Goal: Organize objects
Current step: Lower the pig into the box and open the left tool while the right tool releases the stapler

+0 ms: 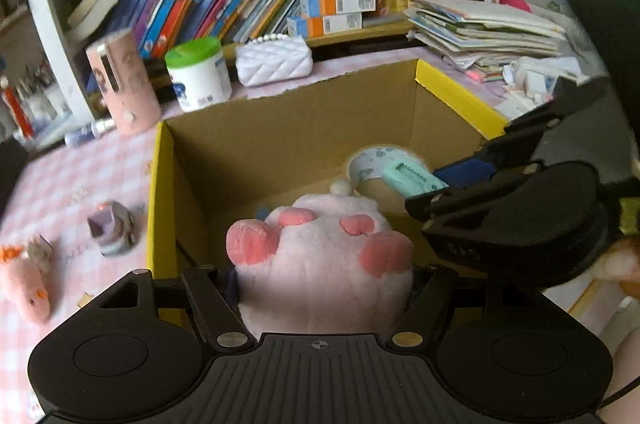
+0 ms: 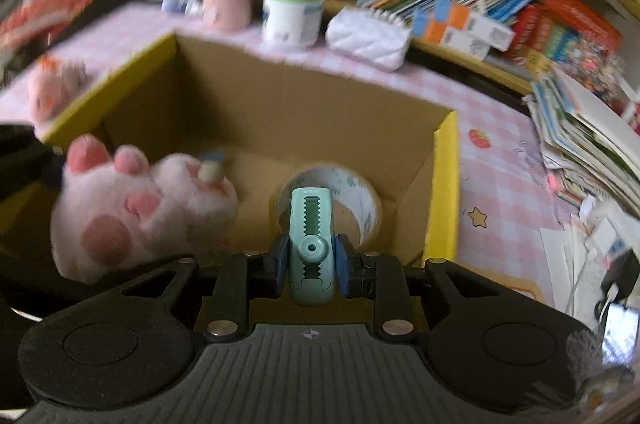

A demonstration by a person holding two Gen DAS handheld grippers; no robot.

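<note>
An open cardboard box with yellow rims stands on the pink checked cloth. My left gripper is shut on a pink plush paw, held over the box's near edge; the same plush paw shows in the right wrist view. My right gripper is shut on a mint-green toothed clip above the box interior. From the left wrist view, the right gripper comes in from the right with the clip. A roll of patterned tape lies on the box floor under the clip.
Behind the box stand a pink cup, a green-lidded white jar and a white quilted purse. A small purple box and a pink plush toy lie to the left. Stacked papers sit at the back right.
</note>
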